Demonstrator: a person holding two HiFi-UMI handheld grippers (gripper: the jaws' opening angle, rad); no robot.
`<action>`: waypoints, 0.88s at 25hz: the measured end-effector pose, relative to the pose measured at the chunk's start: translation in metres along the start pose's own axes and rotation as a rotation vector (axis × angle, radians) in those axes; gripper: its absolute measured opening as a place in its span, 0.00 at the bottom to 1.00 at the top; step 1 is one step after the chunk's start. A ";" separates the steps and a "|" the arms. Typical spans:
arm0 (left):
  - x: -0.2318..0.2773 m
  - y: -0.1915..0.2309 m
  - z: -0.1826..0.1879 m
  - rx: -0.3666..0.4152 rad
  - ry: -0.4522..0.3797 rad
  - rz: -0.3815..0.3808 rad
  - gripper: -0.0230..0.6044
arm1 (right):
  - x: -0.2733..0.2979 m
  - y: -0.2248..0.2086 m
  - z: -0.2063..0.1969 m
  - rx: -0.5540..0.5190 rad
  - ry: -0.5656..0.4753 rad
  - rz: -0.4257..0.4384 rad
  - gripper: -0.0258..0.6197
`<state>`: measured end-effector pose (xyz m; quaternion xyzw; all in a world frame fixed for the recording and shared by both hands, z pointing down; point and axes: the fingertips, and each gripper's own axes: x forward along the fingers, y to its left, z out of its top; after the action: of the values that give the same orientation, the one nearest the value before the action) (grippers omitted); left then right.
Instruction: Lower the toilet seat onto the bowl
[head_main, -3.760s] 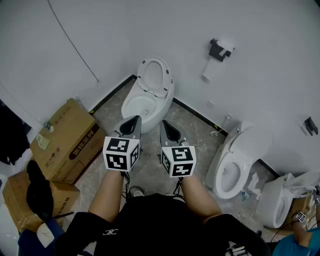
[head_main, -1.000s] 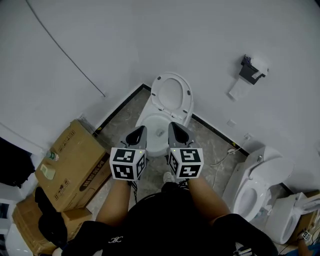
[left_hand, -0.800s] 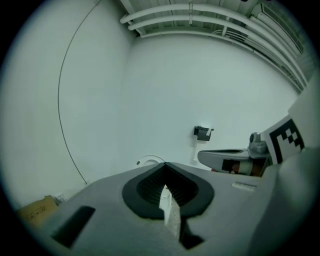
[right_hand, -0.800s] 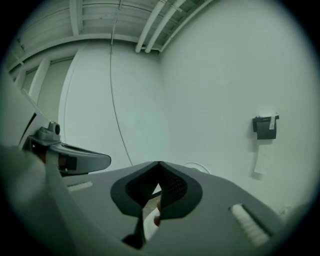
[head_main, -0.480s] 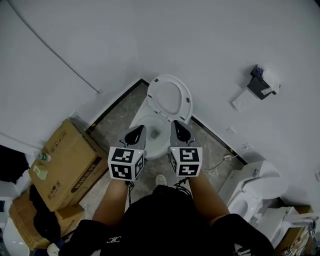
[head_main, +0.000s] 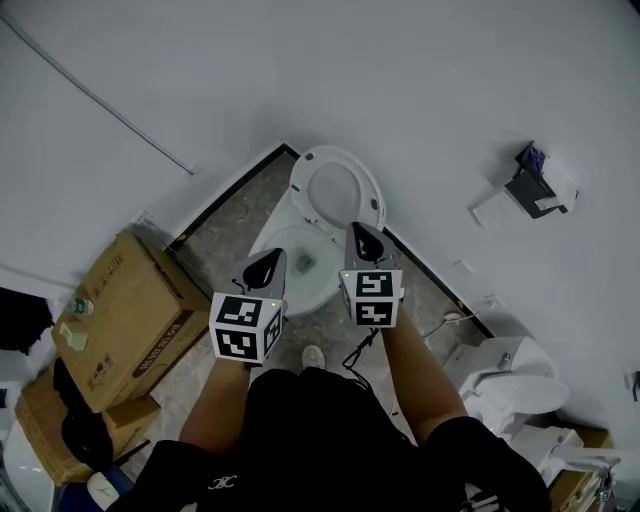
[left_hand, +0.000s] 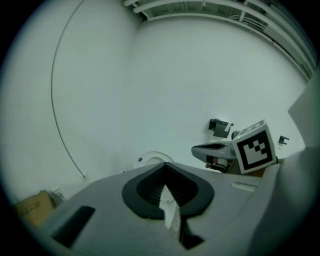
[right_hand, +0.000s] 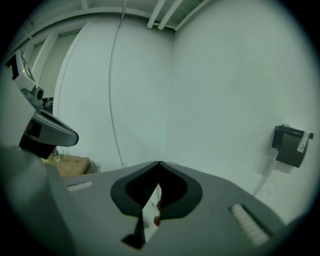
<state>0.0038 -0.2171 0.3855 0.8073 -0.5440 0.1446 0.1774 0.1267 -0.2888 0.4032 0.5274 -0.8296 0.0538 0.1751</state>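
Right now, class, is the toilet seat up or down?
Up. In the head view the toilet seat stands raised behind the bowl, which lies uncovered below it.

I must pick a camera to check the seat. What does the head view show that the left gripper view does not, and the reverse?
Only the head view: the grey stone floor and a second white toilet. Only the left gripper view: white ceiling pipes. Both: the raised white oval toilet seat, the black wall-mounted paper holder, a brown cardboard box and the right gripper, jaws together.
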 end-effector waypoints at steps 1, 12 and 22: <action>0.002 0.001 -0.001 -0.001 0.004 0.002 0.05 | 0.006 -0.003 -0.002 -0.019 0.004 -0.004 0.05; 0.014 0.029 -0.015 -0.017 0.047 0.041 0.05 | 0.100 -0.056 -0.034 -0.185 0.113 -0.066 0.06; 0.032 0.061 -0.031 -0.043 0.097 0.078 0.05 | 0.188 -0.108 -0.073 -0.244 0.254 -0.111 0.13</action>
<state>-0.0426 -0.2508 0.4350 0.7735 -0.5689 0.1787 0.2149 0.1679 -0.4773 0.5262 0.5362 -0.7710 0.0093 0.3435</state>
